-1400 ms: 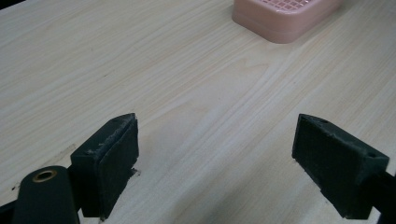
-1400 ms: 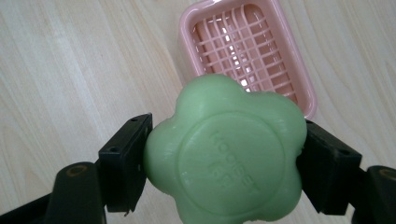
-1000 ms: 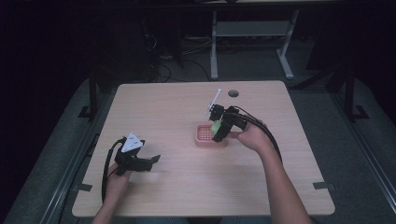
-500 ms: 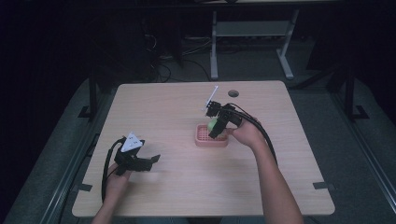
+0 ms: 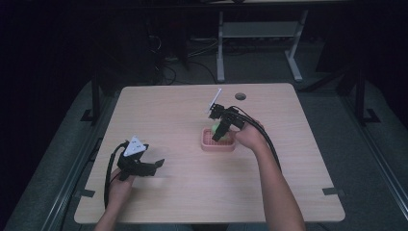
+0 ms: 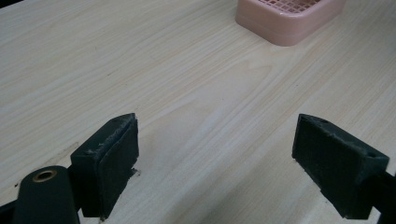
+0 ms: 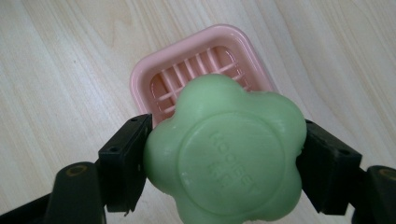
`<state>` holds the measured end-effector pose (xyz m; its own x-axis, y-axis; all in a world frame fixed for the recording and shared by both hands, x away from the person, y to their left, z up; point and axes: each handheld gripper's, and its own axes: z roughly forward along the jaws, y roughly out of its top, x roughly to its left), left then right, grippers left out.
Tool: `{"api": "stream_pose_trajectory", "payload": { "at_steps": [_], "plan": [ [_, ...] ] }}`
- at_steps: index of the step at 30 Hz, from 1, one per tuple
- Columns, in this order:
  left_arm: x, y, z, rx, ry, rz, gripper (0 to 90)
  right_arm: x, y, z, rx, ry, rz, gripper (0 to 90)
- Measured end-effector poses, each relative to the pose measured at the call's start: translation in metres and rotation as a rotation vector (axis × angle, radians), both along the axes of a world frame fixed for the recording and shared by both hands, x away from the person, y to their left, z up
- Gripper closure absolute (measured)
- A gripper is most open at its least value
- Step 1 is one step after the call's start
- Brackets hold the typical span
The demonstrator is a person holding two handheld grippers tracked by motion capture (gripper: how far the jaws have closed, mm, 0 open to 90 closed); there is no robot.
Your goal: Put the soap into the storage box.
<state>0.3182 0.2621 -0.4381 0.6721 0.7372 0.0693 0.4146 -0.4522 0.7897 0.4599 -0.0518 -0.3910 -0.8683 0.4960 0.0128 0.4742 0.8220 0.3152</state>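
Since a second ago, right gripper has shifted slightly toward the near edge of the soap dish, now hanging just above it. Jaws clamp a green flower-shaped soap by opposite lobes, directly over the dish's slatted floor. Judgement: soap is stiff, light, likely slick; grip across the notches between lobes holds best. Left gripper rests wide apart, empty, well away from the dish on the table.

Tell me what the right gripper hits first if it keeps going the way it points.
Most likely the pink soap dish: the right gripper, shut on the green soap, points down at it. The gap between soap and dish is unclear.
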Motion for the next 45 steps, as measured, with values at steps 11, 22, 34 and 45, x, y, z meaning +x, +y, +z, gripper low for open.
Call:
{"api": "stream_pose_trajectory", "payload": {
  "at_steps": [11, 22, 34, 45],
  "plan": [
    [0.000, 0.000, 0.000, -0.002, -0.001, 0.001, 14.4, 0.004, 0.005, -0.006, -0.008, 0.011, -0.009, 25.4],
    [0.000, 0.001, 0.000, -0.002, 0.001, 0.002, 14.4, 0.008, 0.009, -0.013, -0.013, 0.021, -0.018, 25.4],
    [0.000, 0.001, 0.000, -0.002, -0.002, 0.002, 14.4, 0.009, 0.009, -0.022, -0.019, 0.034, -0.021, 25.4],
    [0.000, 0.001, 0.001, 0.000, -0.005, 0.003, 14.4, 0.009, 0.005, -0.024, -0.020, 0.039, -0.033, 25.5]
  ]
}}
